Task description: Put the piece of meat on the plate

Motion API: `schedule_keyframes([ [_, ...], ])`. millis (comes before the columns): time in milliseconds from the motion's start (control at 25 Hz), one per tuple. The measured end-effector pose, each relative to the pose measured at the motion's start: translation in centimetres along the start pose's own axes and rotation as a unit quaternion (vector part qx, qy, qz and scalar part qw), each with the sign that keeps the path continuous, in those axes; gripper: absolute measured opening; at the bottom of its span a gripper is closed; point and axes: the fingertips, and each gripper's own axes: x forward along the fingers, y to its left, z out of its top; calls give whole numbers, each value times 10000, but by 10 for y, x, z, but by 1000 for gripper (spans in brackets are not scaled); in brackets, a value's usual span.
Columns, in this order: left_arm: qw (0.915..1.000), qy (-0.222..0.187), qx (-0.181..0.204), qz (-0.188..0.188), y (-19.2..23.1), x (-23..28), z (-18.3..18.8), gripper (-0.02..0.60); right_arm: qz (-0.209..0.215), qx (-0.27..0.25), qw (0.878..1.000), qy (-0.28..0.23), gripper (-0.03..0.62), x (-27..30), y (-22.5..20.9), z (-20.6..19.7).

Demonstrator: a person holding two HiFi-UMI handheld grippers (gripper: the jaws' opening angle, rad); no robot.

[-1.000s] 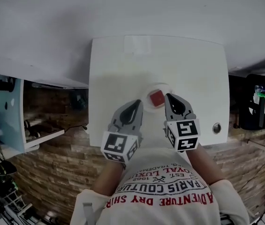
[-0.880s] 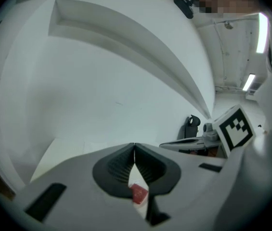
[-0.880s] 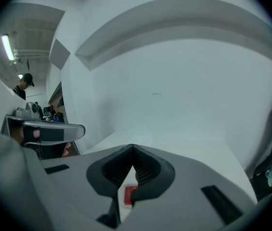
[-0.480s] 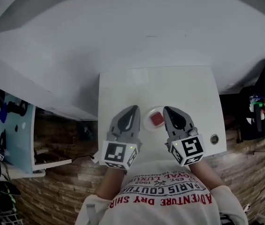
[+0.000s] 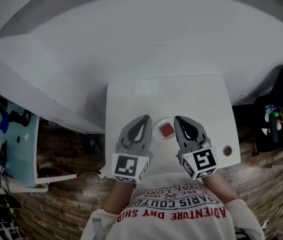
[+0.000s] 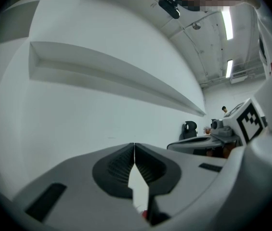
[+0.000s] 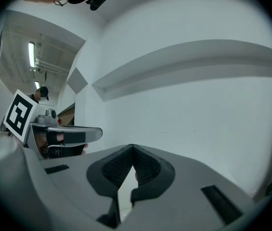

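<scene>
Head view, position: the piece of meat [image 5: 167, 129] lay on the plate [image 5: 157, 135] on the table [image 5: 131, 96], between the two grippers' tips.
Left gripper [image 5: 142, 120]: jaws together, empty.
Right gripper [image 5: 180, 120]: jaws together, empty.
Axis: the piece looked roughly square, with no long side I could make out.
Hidden: the right gripper covered the plate's right rim.
</scene>
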Motion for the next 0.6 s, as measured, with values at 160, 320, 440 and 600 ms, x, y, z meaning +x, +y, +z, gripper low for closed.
schedule_keyframes([
  [160,9999,70,-41,-62,-4,0,-4,8,-24,6,10000,61,12,-2,0,-4],
  [320,9999,125,-54,-84,-5,1,-8,8,-137,-110,9998,-76,12,-3,-2,-1],
  [440,9997,193,-128,-52,-1,2,-13,8,-204,-235,9994,-142,12,-3,-5,-1],
  [600,9995,240,-202,-51,-1,2,-18,8,-217,-155,9996,-69,12,-3,-7,-6],
])
